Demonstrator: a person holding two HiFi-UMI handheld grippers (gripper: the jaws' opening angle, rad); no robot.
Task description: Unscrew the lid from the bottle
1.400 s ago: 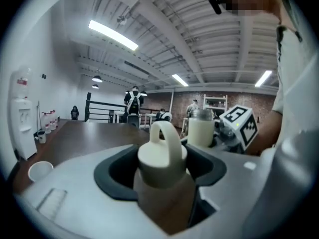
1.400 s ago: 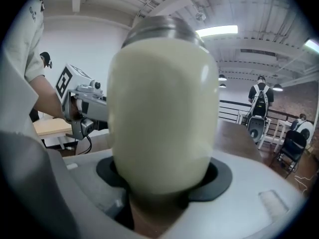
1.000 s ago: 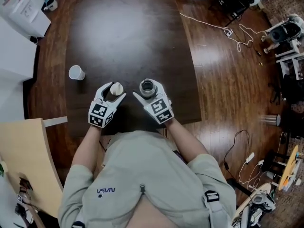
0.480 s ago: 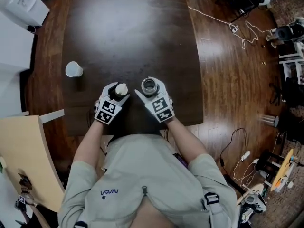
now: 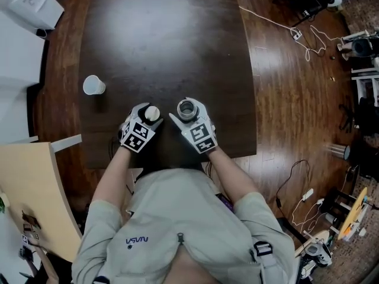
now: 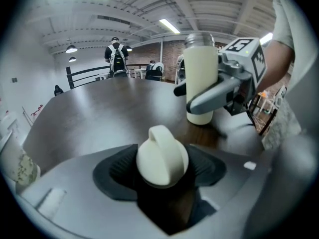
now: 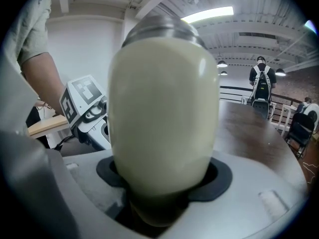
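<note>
Lid is off; set-down comes next.
My left fingers (image 6: pixel 115 172) clench the lid (image 6: pixel 162 156), just left of my right fingers (image 7: pixel 218 179), which grasp the open bottle (image 7: pixel 162 113) upright on the desk (image 5: pixel 166 40). I reckon next: lower lid, release gently.

The left forearm (image 5: pixel 111 179) and right forearm (image 5: pixel 230 171) reach forward from the torso with elbows bent. They converge until both tools sit side by side, just apart. The left hand-held gripper (image 5: pixel 149 113) tilts downward, its pads pressed on a white lid (image 6: pixel 162 158). The right hand-held gripper (image 5: pixel 187 109) is clamped round the upright bottle (image 7: pixel 162 113).
</note>
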